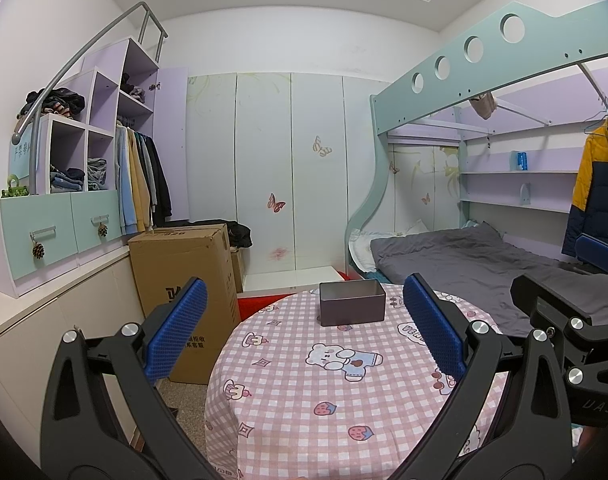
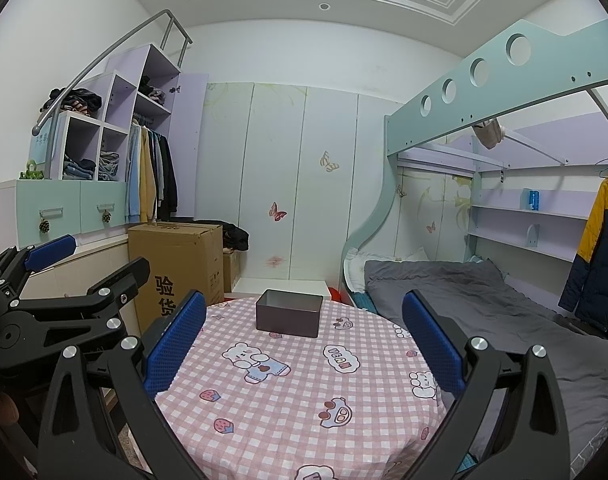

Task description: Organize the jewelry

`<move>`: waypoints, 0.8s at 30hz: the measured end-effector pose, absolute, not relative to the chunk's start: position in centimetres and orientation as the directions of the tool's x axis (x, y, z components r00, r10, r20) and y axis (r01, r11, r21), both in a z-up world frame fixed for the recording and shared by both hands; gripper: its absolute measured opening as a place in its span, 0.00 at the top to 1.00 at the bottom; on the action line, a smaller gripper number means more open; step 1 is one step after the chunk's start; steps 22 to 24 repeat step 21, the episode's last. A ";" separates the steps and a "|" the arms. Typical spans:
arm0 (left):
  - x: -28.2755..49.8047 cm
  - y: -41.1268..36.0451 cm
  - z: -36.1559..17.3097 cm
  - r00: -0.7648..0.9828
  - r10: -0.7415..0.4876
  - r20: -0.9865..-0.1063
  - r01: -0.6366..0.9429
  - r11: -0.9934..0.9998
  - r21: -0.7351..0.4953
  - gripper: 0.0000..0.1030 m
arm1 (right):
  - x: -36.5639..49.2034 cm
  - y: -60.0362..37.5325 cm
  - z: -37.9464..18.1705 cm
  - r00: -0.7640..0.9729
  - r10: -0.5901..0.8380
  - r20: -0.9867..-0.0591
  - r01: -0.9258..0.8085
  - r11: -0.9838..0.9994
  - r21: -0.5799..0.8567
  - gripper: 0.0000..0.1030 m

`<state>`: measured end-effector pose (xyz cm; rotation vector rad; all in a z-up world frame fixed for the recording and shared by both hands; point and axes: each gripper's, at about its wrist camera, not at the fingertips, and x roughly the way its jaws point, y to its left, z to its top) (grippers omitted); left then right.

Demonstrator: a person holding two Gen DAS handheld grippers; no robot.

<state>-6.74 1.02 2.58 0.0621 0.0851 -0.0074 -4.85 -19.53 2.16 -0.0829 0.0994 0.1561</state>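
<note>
A small dark open box (image 1: 352, 303) stands at the far side of a round table with a pink checked cloth (image 1: 304, 400); it also shows in the right wrist view (image 2: 289, 313), on the same cloth (image 2: 304, 392). I see no jewelry in either view. My left gripper (image 1: 304, 336) is open and empty, held above the near side of the table. My right gripper (image 2: 304, 340) is open and empty too, beside the left one. The right gripper (image 1: 560, 292) shows at the right edge of the left wrist view, and the left gripper (image 2: 84, 264) at the left of the right wrist view.
A large cardboard box (image 1: 184, 280) stands on the floor left of the table. A bed with a grey cover (image 2: 484, 308) lies to the right under a loft frame. Shelves, drawers and hanging clothes (image 1: 140, 176) line the left wall. A wardrobe (image 1: 288, 168) is behind.
</note>
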 end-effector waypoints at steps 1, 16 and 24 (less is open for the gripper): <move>-6.7 0.9 2.7 0.996 -0.005 -0.086 0.010 0.998 0.062 0.06 | -4.8 -19.5 2.2 0.983 0.151 -0.105 -0.159 0.984 -0.074 0.08; -6.6 1.1 1.9 0.995 -0.003 -0.104 0.010 0.998 0.066 0.06 | -4.3 -19.8 1.6 0.982 0.149 -0.121 -0.158 0.985 -0.069 0.08; -5.6 1.0 1.6 0.991 0.001 -0.130 0.009 0.997 0.072 0.06 | -3.4 -19.6 1.2 0.979 0.147 -0.143 -0.158 0.985 -0.064 0.08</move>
